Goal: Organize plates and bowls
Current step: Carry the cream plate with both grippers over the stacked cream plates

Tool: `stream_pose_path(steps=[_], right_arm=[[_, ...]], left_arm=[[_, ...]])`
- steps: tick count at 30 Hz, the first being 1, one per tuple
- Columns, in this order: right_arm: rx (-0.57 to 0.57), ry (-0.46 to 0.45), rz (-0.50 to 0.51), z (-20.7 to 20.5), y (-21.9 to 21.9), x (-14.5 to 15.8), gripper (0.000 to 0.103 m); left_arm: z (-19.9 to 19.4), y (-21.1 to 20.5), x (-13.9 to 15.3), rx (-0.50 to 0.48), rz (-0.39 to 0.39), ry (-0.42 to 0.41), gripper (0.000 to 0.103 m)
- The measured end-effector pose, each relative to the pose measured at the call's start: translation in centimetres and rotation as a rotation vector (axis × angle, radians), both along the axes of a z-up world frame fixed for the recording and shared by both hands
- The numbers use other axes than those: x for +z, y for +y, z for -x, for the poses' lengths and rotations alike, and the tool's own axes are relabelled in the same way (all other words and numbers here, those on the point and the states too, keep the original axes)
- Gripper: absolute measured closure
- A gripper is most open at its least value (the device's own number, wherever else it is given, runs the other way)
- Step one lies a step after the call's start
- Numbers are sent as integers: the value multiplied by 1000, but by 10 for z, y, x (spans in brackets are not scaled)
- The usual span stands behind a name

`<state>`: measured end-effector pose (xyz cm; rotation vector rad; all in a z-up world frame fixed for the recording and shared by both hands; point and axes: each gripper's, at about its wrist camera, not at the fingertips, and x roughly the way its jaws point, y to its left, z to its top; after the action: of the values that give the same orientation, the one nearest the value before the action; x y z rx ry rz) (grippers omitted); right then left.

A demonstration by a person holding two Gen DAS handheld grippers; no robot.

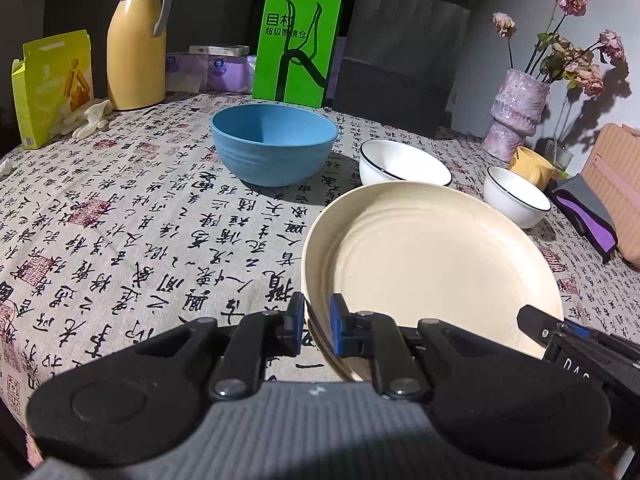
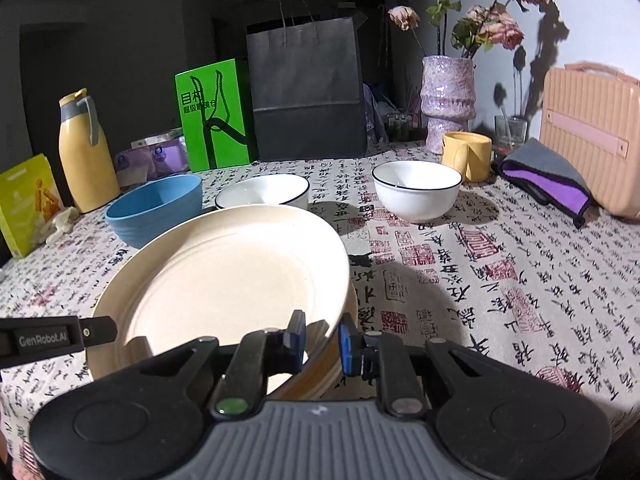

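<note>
We hold the cream plate (image 1: 432, 264) tilted above the worktop (image 1: 140, 216), just in front of the blue bowl (image 1: 274, 142) and two white bowls; it looks stiff, light and smooth, so its thin rim is the place to grip. The left tool (image 1: 314, 326) and the right tool (image 2: 322, 340) each pinch that rim on opposite sides.

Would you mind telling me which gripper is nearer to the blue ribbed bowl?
Left. The left gripper clamps the cream plate's rim on the side facing the blue ribbed bowl; the right gripper clamps the opposite rim, farther away.
</note>
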<state>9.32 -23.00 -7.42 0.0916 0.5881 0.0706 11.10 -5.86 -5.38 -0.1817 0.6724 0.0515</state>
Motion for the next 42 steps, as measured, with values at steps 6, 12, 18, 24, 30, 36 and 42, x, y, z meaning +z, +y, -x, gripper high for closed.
stream_pose_path(steps=[6,12,18,24,30,36,42], right_arm=[[-9,-17,89,0,9,-1,85],[-8,-23,129,-1,13,-4,85],[-11,-27,161,-1,16,-5,85],[-8,-28,199,-2,21,-8,84],[-7,-16,190,-3,19,-9,83],[-7,9,118,-8,8,-10,81],[-10,-1,95,-8,5,-8,81]], left_arm=[[-1,-4,-2,-4,-13,0,89],[-3,-4,-5,-2,-19,5,89],[-3,-7,-6,-1,-31,3,89],[-3,-7,-7,-1,-30,7,89],[-4,-7,-6,1,-28,6,89],[-4,-5,-6,1,-19,6,89],[-4,-4,-6,2,-9,5,89]])
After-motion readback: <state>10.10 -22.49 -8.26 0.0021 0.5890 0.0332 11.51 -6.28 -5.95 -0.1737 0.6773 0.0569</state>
